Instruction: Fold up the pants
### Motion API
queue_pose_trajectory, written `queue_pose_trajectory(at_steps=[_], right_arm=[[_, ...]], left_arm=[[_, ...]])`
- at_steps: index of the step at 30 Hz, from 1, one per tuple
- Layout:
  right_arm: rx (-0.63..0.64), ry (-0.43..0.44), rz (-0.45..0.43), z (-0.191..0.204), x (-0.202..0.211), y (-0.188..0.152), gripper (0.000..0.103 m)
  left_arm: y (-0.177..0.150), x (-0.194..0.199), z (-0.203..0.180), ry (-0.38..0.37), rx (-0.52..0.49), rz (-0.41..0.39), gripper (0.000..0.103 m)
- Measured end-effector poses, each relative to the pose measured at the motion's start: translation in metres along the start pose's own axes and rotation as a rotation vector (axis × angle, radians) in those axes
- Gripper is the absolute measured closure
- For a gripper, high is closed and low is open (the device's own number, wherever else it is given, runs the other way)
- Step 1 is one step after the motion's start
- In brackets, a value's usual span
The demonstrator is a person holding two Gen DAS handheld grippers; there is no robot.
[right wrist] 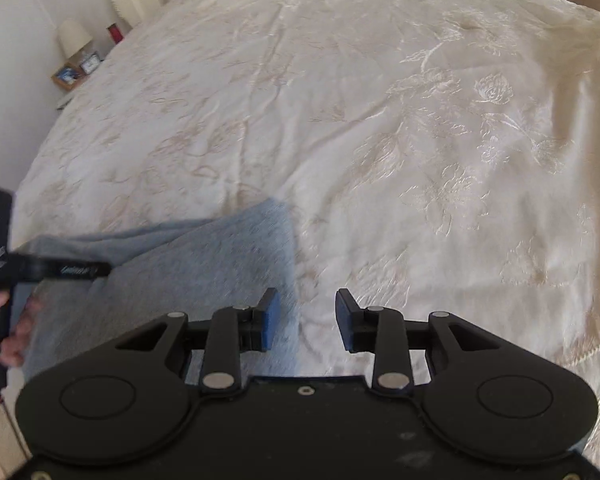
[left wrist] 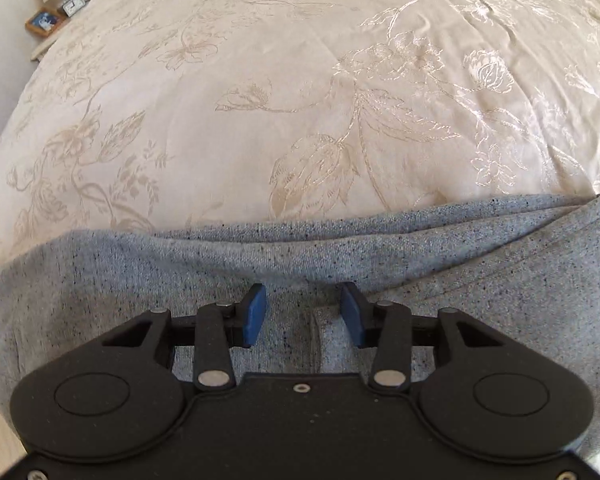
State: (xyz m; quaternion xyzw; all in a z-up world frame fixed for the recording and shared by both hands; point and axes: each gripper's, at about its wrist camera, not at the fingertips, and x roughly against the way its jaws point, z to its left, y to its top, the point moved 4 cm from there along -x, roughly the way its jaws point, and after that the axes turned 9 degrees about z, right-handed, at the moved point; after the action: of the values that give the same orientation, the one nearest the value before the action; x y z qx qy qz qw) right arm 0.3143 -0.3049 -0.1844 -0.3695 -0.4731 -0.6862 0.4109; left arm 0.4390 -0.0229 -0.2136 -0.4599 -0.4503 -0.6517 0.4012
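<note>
A: Left gripper (left wrist: 303, 314) — state?
B: Pitched steeply down, jaws parted, nothing pinched between the blue pads (left wrist: 255, 316). Both fingers level with each other, linkage arms spread evenly.
A: Right gripper (right wrist: 307, 320)?
B: Also angled down, jaws apart with an empty gap. Its view is motion-blurred.
A: Any hand visible?
B: Yes, in the right wrist view at far left: the person's left hand (right wrist: 16, 334), fingers curled round the left gripper's handle; that gripper juts rightward in profile.
</note>
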Motion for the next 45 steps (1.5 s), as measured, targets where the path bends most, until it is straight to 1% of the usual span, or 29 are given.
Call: queue_pose_trajectory(at_steps=[2, 4, 6, 7, 8, 9, 10, 13, 16, 18, 20, 22, 23, 25, 27, 29, 31, 32, 35, 37, 41, 42, 45], right_arm=[[0.045, 0.043, 0.030, 0.010, 0.001, -0.024, 0.068], [0.065, 0.020, 0.063, 0.013, -0.011, -0.039, 0.071], [-0.009, -0.031, 0.114, 0.001, -0.029, -0.046, 0.071], [-0.067, -0.044, 0.142, -0.009, -0.038, -0.050, 0.070], [-0.108, -0.044, 0.152, -0.016, -0.043, -0.051, 0.070], [-0.126, -0.036, 0.144, -0.019, -0.042, -0.051, 0.070], [-0.116, -0.039, 0.132, -0.019, -0.037, -0.051, 0.070], [-0.056, -0.032, 0.091, -0.013, -0.017, -0.049, 0.070], [-0.037, -0.013, 0.061, -0.013, 0.002, -0.050, 0.070], [-0.028, 0.007, 0.040, -0.012, 0.019, -0.051, 0.070], [-0.020, 0.025, 0.034, -0.008, 0.025, -0.051, 0.070], [-0.013, 0.046, 0.037, -0.004, 0.030, -0.055, 0.069], [-0.005, 0.057, 0.039, -0.002, 0.033, -0.055, 0.068], [0.011, 0.068, 0.044, 0.009, 0.033, -0.057, 0.068], [0.022, 0.080, 0.048, 0.018, 0.034, -0.060, 0.068], [0.038, 0.088, 0.057, 0.030, 0.033, -0.064, 0.068], [0.051, 0.082, 0.067, 0.042, 0.031, -0.067, 0.068], [0.054, 0.082, 0.070, 0.048, 0.032, -0.069, 0.068], [0.053, 0.088, 0.077, 0.067, 0.034, -0.074, 0.068], [0.054, 0.077, 0.081, 0.078, 0.033, -0.076, 0.068], [0.047, 0.060, 0.080, 0.106, 0.022, -0.072, 0.068], [0.047, 0.054, 0.077, 0.113, 0.018, -0.069, 0.068], [0.036, 0.039, 0.068, 0.133, 0.007, -0.060, 0.068]], left_arm=[[0.003, -0.002, -0.003, 0.016, -0.007, 0.000, 0.052], [0.003, -0.004, -0.006, 0.029, -0.007, 0.002, 0.052], [0.005, -0.006, -0.006, 0.035, -0.001, 0.007, 0.052], [0.005, -0.005, -0.005, 0.038, 0.002, 0.010, 0.052], [0.006, -0.003, -0.004, 0.039, 0.008, 0.015, 0.051], [0.006, 0.003, -0.001, 0.039, 0.018, 0.015, 0.051], [0.006, 0.008, 0.003, 0.038, 0.035, 0.009, 0.052], [-0.001, 0.037, 0.021, 0.004, 0.106, -0.031, 0.052], [-0.024, 0.070, 0.046, -0.016, 0.184, -0.071, 0.052], [-0.043, 0.080, 0.064, 0.004, 0.225, -0.072, 0.052], [-0.067, 0.085, 0.078, 0.044, 0.259, -0.051, 0.052], [-0.089, 0.079, 0.091, 0.075, 0.287, -0.004, 0.052], [-0.099, 0.075, 0.095, 0.078, 0.303, 0.021, 0.052], [-0.117, 0.065, 0.100, 0.072, 0.339, 0.057, 0.052], [-0.127, 0.051, 0.099, 0.065, 0.356, 0.087, 0.052], [-0.137, 0.034, 0.094, 0.059, 0.351, 0.134, 0.052], [-0.147, 0.016, 0.087, 0.030, 0.338, 0.182, 0.050], [-0.152, 0.009, 0.085, 0.022, 0.335, 0.193, 0.050], [-0.156, 0.012, 0.086, 0.007, 0.315, 0.166, 0.050], [-0.154, 0.020, 0.094, -0.024, 0.303, 0.154, 0.050], [-0.153, 0.038, 0.127, -0.086, 0.321, 0.098, 0.049], [-0.153, 0.042, 0.139, -0.085, 0.337, 0.088, 0.049], [-0.149, 0.048, 0.180, -0.023, 0.399, 0.053, 0.051]])
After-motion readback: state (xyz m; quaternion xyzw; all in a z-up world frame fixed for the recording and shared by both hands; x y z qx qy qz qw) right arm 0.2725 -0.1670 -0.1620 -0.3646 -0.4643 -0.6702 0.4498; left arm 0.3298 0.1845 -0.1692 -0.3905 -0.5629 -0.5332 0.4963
